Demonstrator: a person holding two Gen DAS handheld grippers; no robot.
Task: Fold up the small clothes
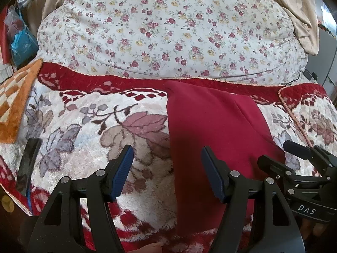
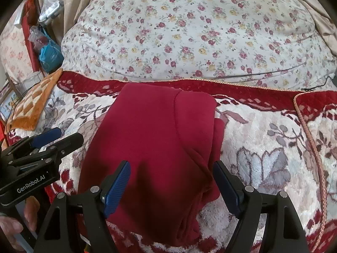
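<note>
the folded red garment [image 2: 151, 139] lies flat on the plush floral blanket [image 2: 263, 147] before the flowered quilt [image 2: 189, 31], with the left gripper [image 1: 167, 172] and right gripper [image 2: 171, 186] both spread wide above its near edge, holding nothing.

So the folded garment [image 2: 151, 139] lies on the plush blanket [image 2: 263, 147], running from the near edge back toward the blanket's far border. Behind that border sits the big quilt [image 2: 189, 31]. A checkered mat [image 2: 31, 105] lies off to the left on the blanket's corner, with bags [image 2: 49, 52] behind it. Left gripper [image 1: 167, 172] hangs over the garment's left edge, right gripper [image 2: 170, 184] over its near right part, both spread wide.
</note>
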